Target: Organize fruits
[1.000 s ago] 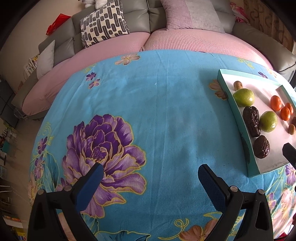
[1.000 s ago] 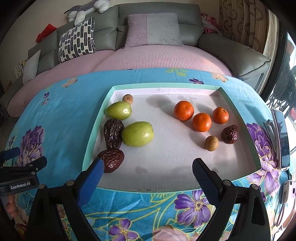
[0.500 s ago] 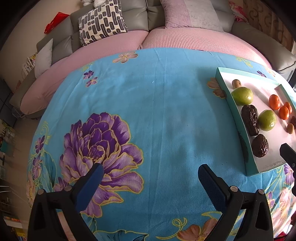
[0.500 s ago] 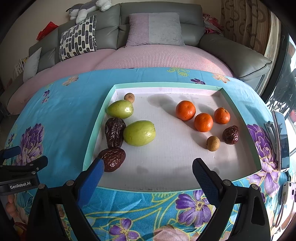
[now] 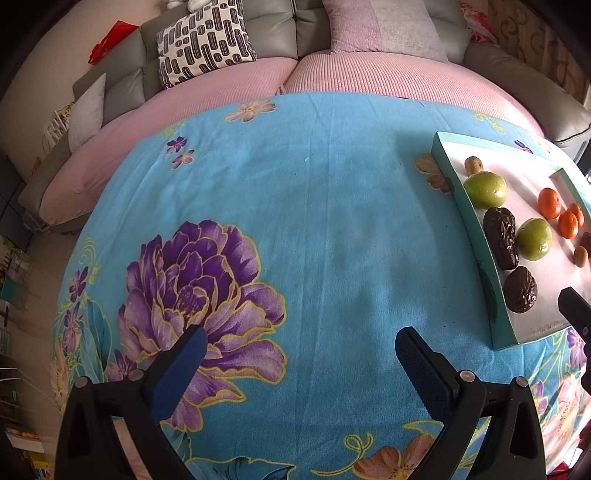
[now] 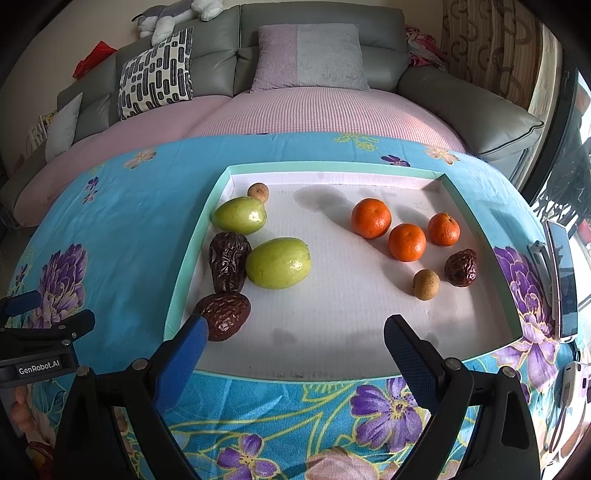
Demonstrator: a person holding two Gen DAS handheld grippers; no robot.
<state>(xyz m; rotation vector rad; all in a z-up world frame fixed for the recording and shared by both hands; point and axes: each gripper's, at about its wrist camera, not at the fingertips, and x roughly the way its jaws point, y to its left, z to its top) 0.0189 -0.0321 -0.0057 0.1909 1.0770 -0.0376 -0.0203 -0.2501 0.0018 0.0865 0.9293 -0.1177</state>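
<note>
A blue floral cloth [image 5: 332,221] is spread before a grey sofa [image 6: 461,99]. A patterned cushion [image 6: 157,74] and a plush toy [image 6: 173,18] are seen there.

bright daylight, probably from right-side window; soft shadows fall left; sharp centre, fisheye-warped dark corners.

Tablecloth [image 6: 122,229] is soft matt cloth w/ printed flowers, slightly fuzzy nap. Tray [image 6: 199,236] looks like card or foam board, matt white floor w/ faint ribbing, pale green rim. Green fruits [image 6: 277,263] smooth, glossy w/ highlights; oranges [image 6: 371,218] finely pebbled, semi-gloss; dates [image 6: 227,266] wrinkled, dull sheen. Right gripper [image 6: 291,334] & left gripper [image 5: 297,345]: black matt plastic, metal screws, blue textured pads [image 5: 424,373]. Sofa [image 6: 461,96] grey, smooth leather-like.
</note>
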